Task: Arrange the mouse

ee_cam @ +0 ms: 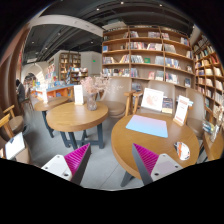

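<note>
The tongs point(110, 160) hang wide and empty, well short of the right-hand table point(125, 150) – the mouse point(183, 151) sits near its far right rim beside the blue mat point(148, 125) – so a hasty approach risks nudging it off.

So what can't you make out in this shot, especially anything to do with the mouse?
- Gripper view: the small round thing on the right table, near the blue mat, is too small to confirm as the mouse.
- The book titles on the shelves are too small to read.
- The white signs on the tables: text too small.
- The claw is open, nothing between its fingers.
</note>
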A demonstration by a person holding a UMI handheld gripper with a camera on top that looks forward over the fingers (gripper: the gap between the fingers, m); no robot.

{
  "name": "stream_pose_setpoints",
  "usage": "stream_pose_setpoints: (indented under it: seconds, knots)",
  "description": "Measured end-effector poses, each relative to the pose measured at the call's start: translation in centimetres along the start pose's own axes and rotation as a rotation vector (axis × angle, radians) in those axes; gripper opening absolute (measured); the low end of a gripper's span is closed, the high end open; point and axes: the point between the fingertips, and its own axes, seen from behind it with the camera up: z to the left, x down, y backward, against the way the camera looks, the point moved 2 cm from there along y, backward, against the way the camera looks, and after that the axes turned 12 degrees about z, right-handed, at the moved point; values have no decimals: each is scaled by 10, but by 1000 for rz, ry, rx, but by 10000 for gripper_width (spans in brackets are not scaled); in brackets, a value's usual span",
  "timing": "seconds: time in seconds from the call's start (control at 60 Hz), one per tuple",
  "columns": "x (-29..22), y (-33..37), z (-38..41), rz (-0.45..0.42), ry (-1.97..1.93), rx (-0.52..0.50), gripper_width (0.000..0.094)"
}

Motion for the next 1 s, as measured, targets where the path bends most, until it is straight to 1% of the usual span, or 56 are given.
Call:
stream_pose_setpoints:
  seconds: [0.1, 0.233, 0.35, 0.683, 1.0]
  knots:
    - [6, -2, -15, 19, -20, 41, 848]
    - [17, -8, -55, 41, -67, 127, 851]
    - [31, -9, -86, 69, -128, 177, 851]
    - [73, 9, -191, 112, -259, 364, 854]
    - [87, 11, -259, 134, -312, 468, 856]
